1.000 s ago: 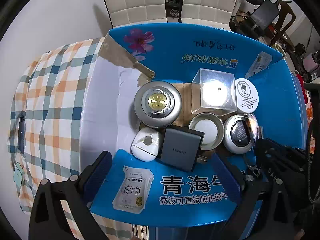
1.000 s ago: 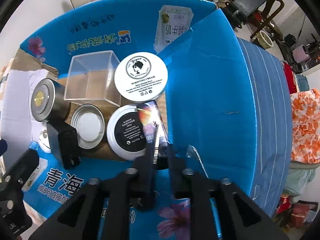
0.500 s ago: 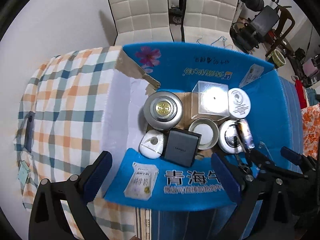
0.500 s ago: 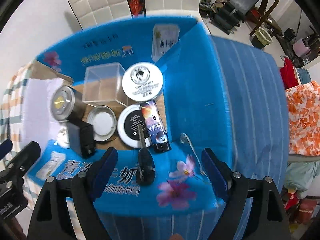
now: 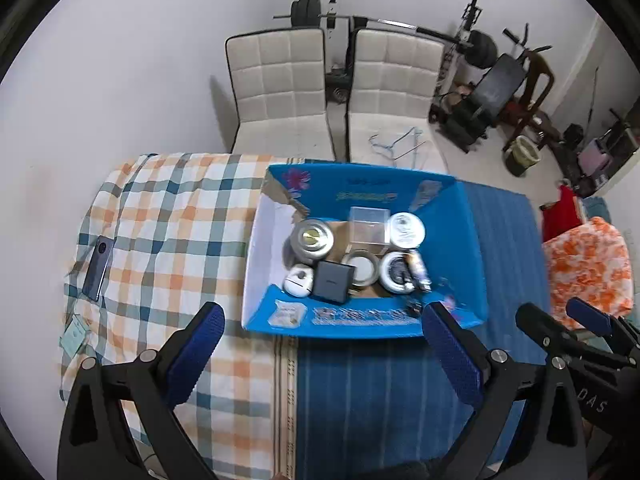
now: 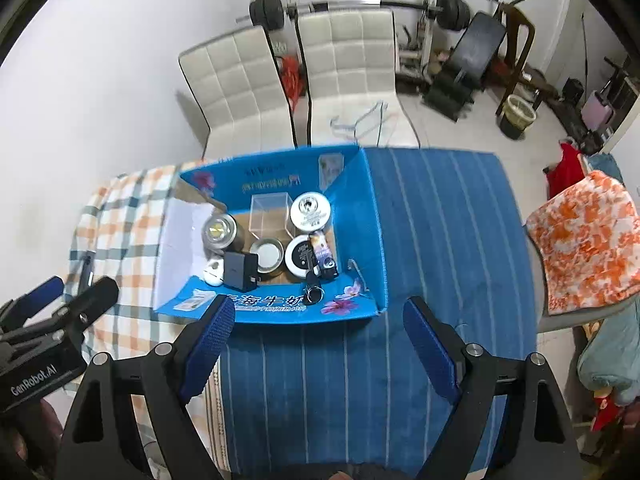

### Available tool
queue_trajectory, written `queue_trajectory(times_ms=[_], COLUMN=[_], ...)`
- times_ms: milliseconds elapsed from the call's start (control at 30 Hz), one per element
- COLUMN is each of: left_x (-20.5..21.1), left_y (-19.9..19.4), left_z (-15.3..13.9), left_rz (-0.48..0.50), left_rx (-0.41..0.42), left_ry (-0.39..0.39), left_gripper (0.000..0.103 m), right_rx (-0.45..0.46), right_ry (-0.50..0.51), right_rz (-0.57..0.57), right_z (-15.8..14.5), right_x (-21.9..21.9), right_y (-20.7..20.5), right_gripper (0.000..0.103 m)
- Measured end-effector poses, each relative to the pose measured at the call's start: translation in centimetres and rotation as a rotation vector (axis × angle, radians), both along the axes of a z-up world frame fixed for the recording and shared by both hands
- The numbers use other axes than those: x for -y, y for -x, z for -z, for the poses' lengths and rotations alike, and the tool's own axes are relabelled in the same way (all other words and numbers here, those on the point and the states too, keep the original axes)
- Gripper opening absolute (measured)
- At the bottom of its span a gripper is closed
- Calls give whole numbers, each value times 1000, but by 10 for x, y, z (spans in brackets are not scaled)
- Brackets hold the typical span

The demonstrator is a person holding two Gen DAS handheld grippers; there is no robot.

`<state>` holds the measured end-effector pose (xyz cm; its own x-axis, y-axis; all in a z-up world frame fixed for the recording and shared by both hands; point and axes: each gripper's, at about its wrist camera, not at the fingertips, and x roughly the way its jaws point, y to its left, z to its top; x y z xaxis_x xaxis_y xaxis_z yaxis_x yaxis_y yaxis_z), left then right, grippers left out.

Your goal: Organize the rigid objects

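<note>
Left claw [image 5: 320, 344]: I hold it released, empty, above the box's near side.
Right claw [image 6: 316, 338]: jaws just opened, nothing between.
Blue box [image 6: 360, 216]: on table, holding tins, jars, charger [image 6: 236, 268].

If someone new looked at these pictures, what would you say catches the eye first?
The bright blue box in the middle of the bed, packed with round tins, a clear cube and a black charger. Then the two empty grippers, left and right, jaws wide, in the foreground.
</note>
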<state>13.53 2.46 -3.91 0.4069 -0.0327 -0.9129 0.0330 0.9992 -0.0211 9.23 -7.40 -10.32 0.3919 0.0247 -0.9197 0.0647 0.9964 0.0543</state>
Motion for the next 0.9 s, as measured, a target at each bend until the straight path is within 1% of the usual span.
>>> queue_trajectory(times_ms=[100, 233, 333, 433, 533, 700, 900], left_x=[6, 11, 9, 6, 5, 3, 5], left_y=[17, 32, 40, 45, 47, 46, 42], left_z=[-19, -39, -50, -55, -56, -51, -39], left_rz=[11, 10, -1, -12, -19, -23, -32], left_rx=[27, 63, 82, 95, 101, 90, 71], left_ry=[6, -4, 0, 3, 4, -10, -27], left_gripper=[101, 101, 101, 101, 101, 101, 101], right_rx=[39, 69, 81, 97, 105, 118, 102], right_ry=[-10, 1, 5, 25, 38, 66, 101], right_rz=[7, -1, -7, -9, -5, 12, 29], right_z=[-28, -54, -68, -78, -81, -76, -58], right_x=[5, 6, 6, 8, 9, 8, 9], right_y=[19, 40, 53, 60, 62, 58, 47], right_gripper=[89, 89, 89, 89, 89, 89, 89])
